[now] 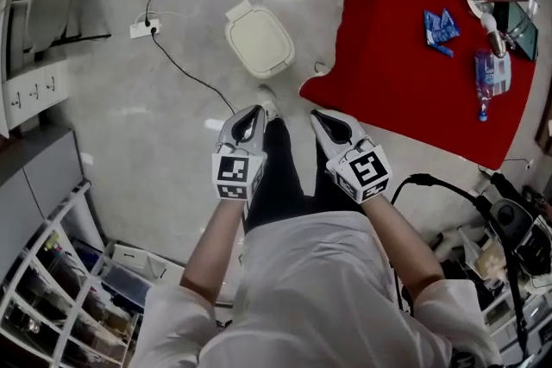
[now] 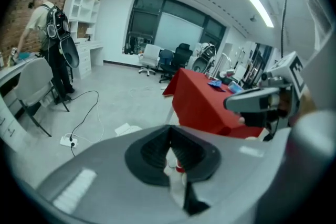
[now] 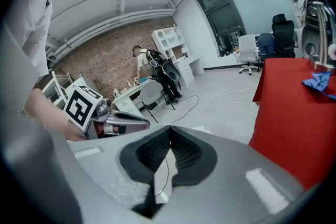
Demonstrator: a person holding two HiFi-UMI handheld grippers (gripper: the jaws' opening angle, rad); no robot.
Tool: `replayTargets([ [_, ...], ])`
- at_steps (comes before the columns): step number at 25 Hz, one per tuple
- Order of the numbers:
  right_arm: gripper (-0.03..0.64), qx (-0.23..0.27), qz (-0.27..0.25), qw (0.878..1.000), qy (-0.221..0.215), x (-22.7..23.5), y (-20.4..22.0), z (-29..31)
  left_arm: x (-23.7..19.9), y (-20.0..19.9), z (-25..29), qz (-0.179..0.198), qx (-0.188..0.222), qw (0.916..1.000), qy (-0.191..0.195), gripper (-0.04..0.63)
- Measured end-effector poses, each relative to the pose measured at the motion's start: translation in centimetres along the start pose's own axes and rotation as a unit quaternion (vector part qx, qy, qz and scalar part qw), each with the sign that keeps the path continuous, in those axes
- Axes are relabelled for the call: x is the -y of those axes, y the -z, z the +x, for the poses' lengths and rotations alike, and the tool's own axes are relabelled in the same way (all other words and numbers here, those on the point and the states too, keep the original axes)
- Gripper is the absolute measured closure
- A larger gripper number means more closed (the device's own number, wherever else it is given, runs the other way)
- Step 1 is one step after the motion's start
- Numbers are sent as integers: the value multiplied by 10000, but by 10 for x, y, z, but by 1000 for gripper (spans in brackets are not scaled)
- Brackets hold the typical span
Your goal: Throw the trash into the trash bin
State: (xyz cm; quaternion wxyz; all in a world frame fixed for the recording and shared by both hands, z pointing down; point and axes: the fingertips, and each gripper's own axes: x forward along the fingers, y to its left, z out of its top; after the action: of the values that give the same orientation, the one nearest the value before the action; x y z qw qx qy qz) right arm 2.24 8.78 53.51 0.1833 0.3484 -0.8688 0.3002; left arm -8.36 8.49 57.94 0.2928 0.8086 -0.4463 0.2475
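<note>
Grey floor (image 1: pixel 155 116); red table (image 1: pixel 405 39) at 2 o'clock. Brick wall (image 3: pixel 105 57), white shelves (image 3: pixel 170 39), windows (image 2: pixel 173 29), office chairs (image 2: pixel 173 57), strip lights (image 2: pixel 258 8) overhead.

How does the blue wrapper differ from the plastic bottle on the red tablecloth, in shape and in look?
The blue wrapper is flat and crumpled; the plastic bottle is long and rounded, lying on its side. The wrapper is blue all over; the bottle is clear, with a blue label. The wrapper looks shorter than the bottle. Both lie apart on the red tablecloth, not yet in the trash bin.
</note>
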Motion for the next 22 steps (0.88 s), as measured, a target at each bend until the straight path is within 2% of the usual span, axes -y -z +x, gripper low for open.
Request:
replayTargets([
  [7,615,-154,213,9995,173,16,41,85,-54,41,43,-196,-134,9997,-57,592],
  [14,615,-364,324,9984,270,42,89,174,-103,105,86,-464,-414,9978,-249,592],
  [22,615,-919,262,9950,301,75,172,232,-140,160,126,-785,-480,9951,-370,592],
])
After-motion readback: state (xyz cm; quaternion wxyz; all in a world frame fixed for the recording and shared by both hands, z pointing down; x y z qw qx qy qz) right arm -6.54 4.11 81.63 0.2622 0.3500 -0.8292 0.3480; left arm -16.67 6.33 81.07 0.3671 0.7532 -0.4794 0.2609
